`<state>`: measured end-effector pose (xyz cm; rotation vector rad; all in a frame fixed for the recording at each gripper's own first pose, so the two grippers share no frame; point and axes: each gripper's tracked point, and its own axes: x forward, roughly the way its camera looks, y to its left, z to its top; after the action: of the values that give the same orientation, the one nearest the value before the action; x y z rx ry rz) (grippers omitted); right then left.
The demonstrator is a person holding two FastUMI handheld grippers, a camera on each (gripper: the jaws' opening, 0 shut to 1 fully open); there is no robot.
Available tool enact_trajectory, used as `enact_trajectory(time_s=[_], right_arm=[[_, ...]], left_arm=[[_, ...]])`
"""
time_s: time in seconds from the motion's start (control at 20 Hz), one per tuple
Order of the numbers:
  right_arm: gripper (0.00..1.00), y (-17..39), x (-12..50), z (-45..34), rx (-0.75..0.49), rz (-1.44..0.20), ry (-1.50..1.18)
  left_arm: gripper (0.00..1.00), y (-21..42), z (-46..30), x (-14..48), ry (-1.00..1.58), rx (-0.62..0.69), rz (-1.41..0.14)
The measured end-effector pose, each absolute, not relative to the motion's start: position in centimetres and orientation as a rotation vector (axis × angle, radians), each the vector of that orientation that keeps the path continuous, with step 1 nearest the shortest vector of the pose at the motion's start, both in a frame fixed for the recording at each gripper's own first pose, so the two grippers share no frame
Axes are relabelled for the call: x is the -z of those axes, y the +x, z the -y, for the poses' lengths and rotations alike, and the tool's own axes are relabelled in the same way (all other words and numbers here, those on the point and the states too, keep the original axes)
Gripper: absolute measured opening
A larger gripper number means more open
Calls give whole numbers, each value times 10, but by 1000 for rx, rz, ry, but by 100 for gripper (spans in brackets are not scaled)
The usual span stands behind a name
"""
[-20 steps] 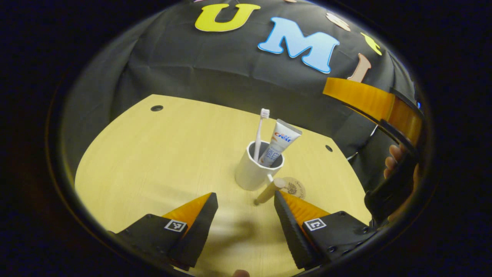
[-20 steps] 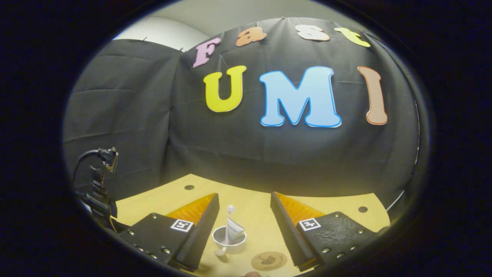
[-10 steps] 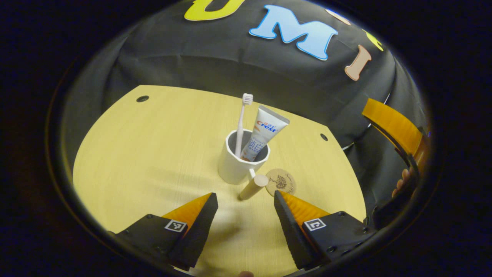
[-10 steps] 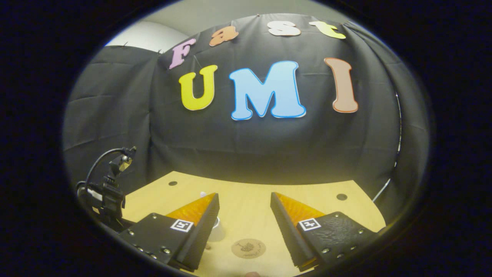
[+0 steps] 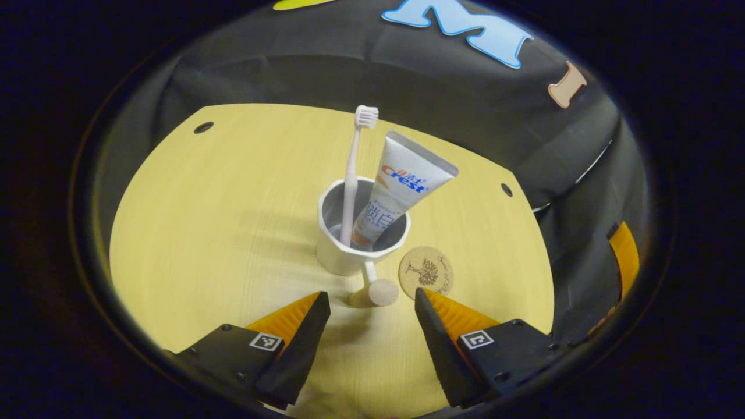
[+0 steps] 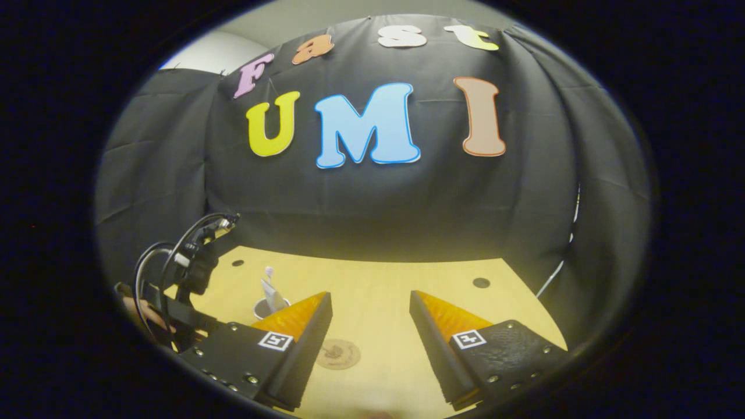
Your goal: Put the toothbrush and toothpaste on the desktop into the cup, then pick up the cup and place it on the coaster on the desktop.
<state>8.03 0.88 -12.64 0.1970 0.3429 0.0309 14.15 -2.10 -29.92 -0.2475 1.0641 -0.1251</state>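
Black cloth hung behind a light wood surface (image 5: 233, 221) w/ small round holes near its far corners. Largest thing on it was the white cup (image 5: 349, 253), upright near the middle in the left gripper view, w/ a short peg handle ending in a round wooden knob (image 5: 381, 291) pointing toward the camera. Toothpaste (image 5: 393, 195) stood in the cup, crimped end up, leaning right against the rim. Toothbrush (image 5: 352, 169) stood in the cup on the left side, bristles up, nearly vertical. Coaster (image 5: 426, 272), round wood w/ a tree design, lay flat just right of the cup, close beside it but not under it; cup's base sat on bare surface.

Left tool (image 5: 372, 302) hovered above the near edge w/ fingers spread wide, holding nothing; handle knob sat roughly btwn the tips but farther off, no contact.

Right tool (image 6: 371, 302) was also spread wide and empty, higher up, aimed mostly at the cloth. In the right gripper view the cup (image 6: 262, 307) w/ toothbrush and toothpaste showed small at left, partly behind the left finger, and the coaster (image 6: 339, 353) lay nearer, btwn the fingers. Cabled gear (image 6: 186, 273) sat at that view's left edge.
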Motion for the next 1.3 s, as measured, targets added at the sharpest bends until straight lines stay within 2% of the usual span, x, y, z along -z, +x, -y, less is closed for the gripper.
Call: enact_trajectory(time_s=[0.1, 0.25, 0.3, 0.45, 0.5, 0.55, 0.65, 0.75, 0.8, 0.85, 0.95, 1.0, 1.15, 1.2, 1.25, 1.3], right_arm=[[84, 74, 132, -1, -23, -358, 206], [84, 72, 142, 7, -16, -384, 221], [84, 70, 145, 9, -17, -389, 225], [84, 71, 149, 15, -17, -398, 225], [84, 72, 151, 17, -16, -398, 223], [84, 73, 151, 19, -16, -398, 222], [84, 73, 152, 21, -16, -401, 222], [84, 73, 154, 23, -14, -406, 220], [84, 73, 155, 24, -14, -407, 219], [84, 72, 155, 25, -14, -408, 218], [84, 73, 155, 24, -17, -409, 218], [84, 73, 156, 23, -19, -410, 219], [84, 74, 156, 18, -27, -409, 221], [84, 74, 155, 16, -31, -408, 223], [84, 73, 154, 15, -34, -407, 224], [84, 73, 154, 15, -34, -405, 221]], left_arm=[[92, 149, 21, 303, -239, 111, -1097], [96, 161, 21, 310, -244, 99, -1148], [93, 163, 20, 313, -240, 92, -1165], [92, 167, 18, 329, -221, 68, -1207], [96, 169, 17, 332, -219, 61, -1216], [92, 169, 17, 336, -219, 56, -1228], [92, 172, 17, 341, -220, 46, -1243], [84, 174, 17, 347, -224, 34, -1257], [74, 175, 16, 349, -226, 29, -1260], [78, 174, 15, 350, -232, 23, -1262], [69, 172, 17, 350, -250, 21, -1266], [68, 170, 18, 349, -256, 21, -1275], [48, 168, 18, 351, -227, 15, -1279], [53, 168, 15, 347, -223, -3, -1283], [47, 166, 17, 349, -211, 2, -1281], [46, 165, 15, 349, -188, -12, -1275]])
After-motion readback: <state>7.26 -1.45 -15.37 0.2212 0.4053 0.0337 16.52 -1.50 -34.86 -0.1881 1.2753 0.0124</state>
